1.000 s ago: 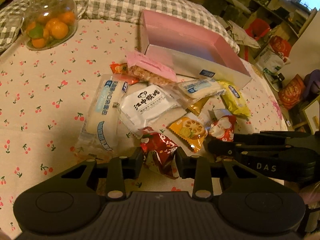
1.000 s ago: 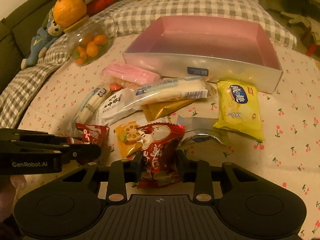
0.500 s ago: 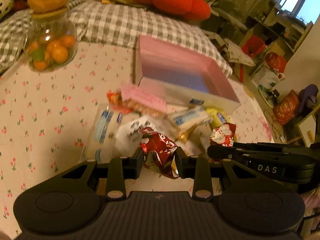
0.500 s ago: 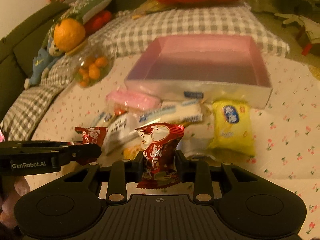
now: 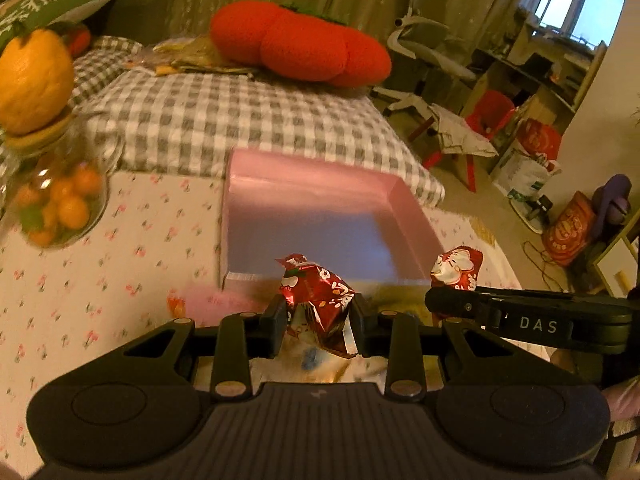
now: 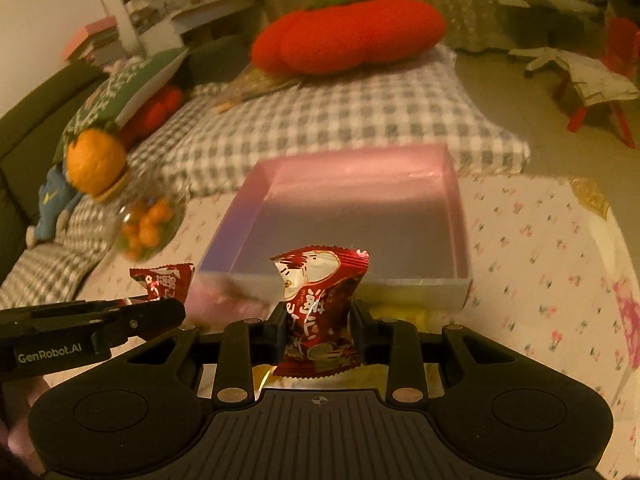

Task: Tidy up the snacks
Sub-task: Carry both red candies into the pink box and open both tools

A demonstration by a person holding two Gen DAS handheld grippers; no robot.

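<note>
Two red snack packets are now carried clear of the bench; a second ago both were still low among the pile of snacks, and the pile has since dropped almost out of sight beneath the tools. The left gripper (image 5: 320, 318) is clamped on a crumpled red packet (image 5: 320, 304), jaws narrow; the right gripper (image 6: 318, 330) is clamped on a second red packet (image 6: 320, 308), held upright, jaws likewise narrow. The open pink box (image 6: 352, 216), seemingly empty, is seen just ahead of both packets on the cherry-print bench (image 6: 540, 264); the lift is judged complete, and a carry over the near wall followed by release is expected.
</note>
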